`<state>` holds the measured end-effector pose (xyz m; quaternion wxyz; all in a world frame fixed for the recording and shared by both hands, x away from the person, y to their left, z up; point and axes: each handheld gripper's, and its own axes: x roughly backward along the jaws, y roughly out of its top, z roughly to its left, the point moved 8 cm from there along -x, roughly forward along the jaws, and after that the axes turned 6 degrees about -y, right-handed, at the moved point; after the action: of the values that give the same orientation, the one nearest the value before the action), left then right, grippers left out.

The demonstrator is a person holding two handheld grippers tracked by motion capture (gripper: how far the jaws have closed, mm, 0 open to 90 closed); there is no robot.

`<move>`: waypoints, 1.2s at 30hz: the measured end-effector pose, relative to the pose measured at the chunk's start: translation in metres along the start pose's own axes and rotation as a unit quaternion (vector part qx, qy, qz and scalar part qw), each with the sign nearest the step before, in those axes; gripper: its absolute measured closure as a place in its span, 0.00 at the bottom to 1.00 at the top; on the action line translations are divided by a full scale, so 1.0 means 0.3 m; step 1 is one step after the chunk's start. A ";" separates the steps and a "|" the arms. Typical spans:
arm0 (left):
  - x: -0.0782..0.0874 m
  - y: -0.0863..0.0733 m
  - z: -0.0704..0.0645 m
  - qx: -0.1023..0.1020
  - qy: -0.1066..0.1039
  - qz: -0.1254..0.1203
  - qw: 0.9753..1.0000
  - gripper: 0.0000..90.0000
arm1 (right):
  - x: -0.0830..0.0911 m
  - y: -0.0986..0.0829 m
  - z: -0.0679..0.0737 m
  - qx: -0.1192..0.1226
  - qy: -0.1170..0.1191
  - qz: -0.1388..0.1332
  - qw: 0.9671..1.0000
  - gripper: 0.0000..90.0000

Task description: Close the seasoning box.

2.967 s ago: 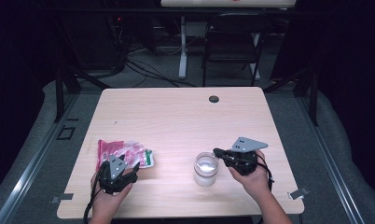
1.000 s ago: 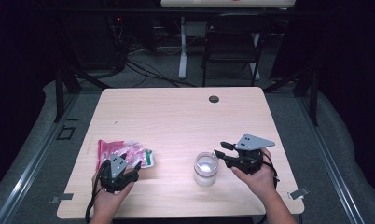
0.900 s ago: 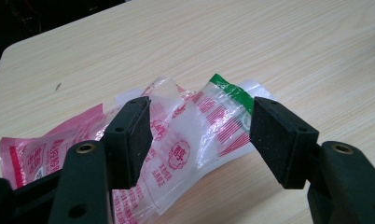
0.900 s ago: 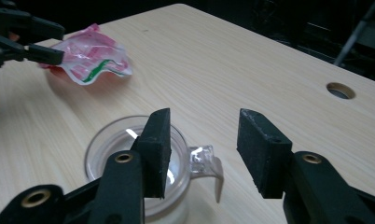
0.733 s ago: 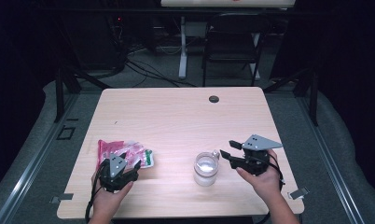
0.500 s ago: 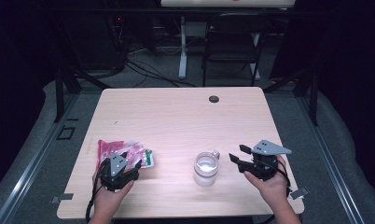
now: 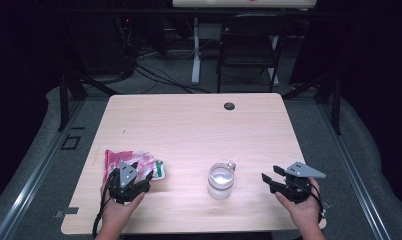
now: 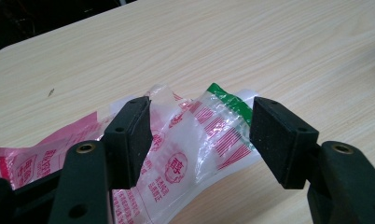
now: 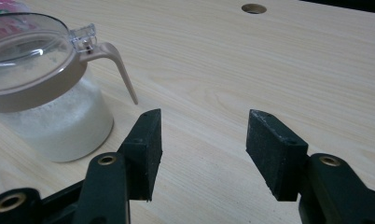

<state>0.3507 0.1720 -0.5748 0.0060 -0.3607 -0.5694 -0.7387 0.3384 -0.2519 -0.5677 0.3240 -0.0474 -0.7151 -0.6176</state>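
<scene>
One bag (image 8: 195,140) between left gripper (image 8: 199,135) jaws

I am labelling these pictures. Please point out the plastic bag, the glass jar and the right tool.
plastic bag (image 8: 195,149), left gripper view, its clear printed middle.
glass jar (image 7: 221,181), high view, its lid.
right tool (image 9: 203,144), right gripper view, midway between its tips.

A clear plastic bag (image 8: 199,140) lies between the open jaws of the left gripper (image 8: 199,135). It carries red print: a round seal with one Chinese character inside, short lines of small red characters below it, too blurred to read, and a block of red stripes like a barcode. No other text is readable.
</scene>
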 end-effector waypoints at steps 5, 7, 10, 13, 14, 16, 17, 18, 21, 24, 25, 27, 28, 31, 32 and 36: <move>-0.006 0.000 -0.003 0.000 -0.002 0.002 1.000 0.43 | -0.014 -0.026 -0.005 -0.008 0.002 0.003 1.000 0.50; -0.009 0.000 -0.005 -0.002 -0.003 0.002 1.000 0.43 | -0.023 -0.039 -0.006 -0.013 0.005 0.008 1.000 0.50; -0.011 0.002 -0.008 -0.005 -0.005 0.003 1.000 0.43 | -0.038 -0.057 -0.005 -0.012 0.010 0.018 1.000 0.50; -0.015 0.002 -0.011 -0.007 -0.005 0.004 1.000 0.43 | -0.051 -0.067 -0.007 -0.008 0.009 0.025 1.000 0.50; -0.016 0.002 -0.011 -0.008 -0.006 0.004 1.000 0.43 | -0.053 -0.070 -0.007 -0.008 0.011 0.026 1.000 0.50; -0.018 0.002 -0.014 -0.007 -0.007 0.005 1.000 0.43 | -0.059 -0.078 -0.010 -0.008 0.012 0.031 0.999 0.50; -0.019 0.002 -0.015 -0.008 -0.007 0.005 1.000 0.43 | -0.063 -0.082 -0.011 -0.010 0.014 0.033 0.999 0.50; -0.021 0.003 -0.017 -0.009 -0.007 0.005 1.000 0.43 | -0.067 -0.085 -0.013 -0.014 0.015 0.034 0.999 0.50; -0.023 0.003 -0.023 -0.013 -0.010 0.007 1.000 0.43 | -0.074 -0.091 -0.027 -0.020 0.015 0.038 0.999 0.50; -0.026 0.004 -0.031 -0.014 -0.012 0.006 1.000 0.43 | -0.075 -0.095 -0.039 -0.031 0.016 0.038 0.999 0.50; -0.027 0.004 -0.032 -0.015 -0.013 0.007 1.000 0.43 | -0.075 -0.095 -0.041 -0.033 0.018 0.037 0.999 0.50; -0.029 0.003 -0.035 -0.018 -0.013 0.008 1.000 0.43 | -0.075 -0.095 -0.043 -0.040 0.017 0.035 0.998 0.50; -0.031 0.003 -0.038 -0.018 -0.015 0.009 1.000 0.43 | -0.077 -0.096 -0.042 -0.040 0.018 0.035 0.998 0.50; -0.034 0.001 -0.043 -0.022 -0.017 0.012 1.000 0.43 | -0.083 -0.101 -0.036 -0.031 0.017 0.042 0.999 0.50; -0.035 0.001 -0.046 -0.022 -0.017 0.013 1.000 0.43 | -0.086 -0.100 -0.030 -0.032 0.020 0.040 0.998 0.50; -0.041 -0.001 -0.053 -0.026 -0.020 0.015 0.999 0.43 | -0.095 -0.101 -0.008 -0.018 0.026 0.044 0.999 0.50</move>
<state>0.3514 0.1537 -0.5831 -0.0038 -0.3838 -0.5447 -0.7457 0.3476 -0.2516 -0.6082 0.3683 -0.0689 -0.6923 -0.6166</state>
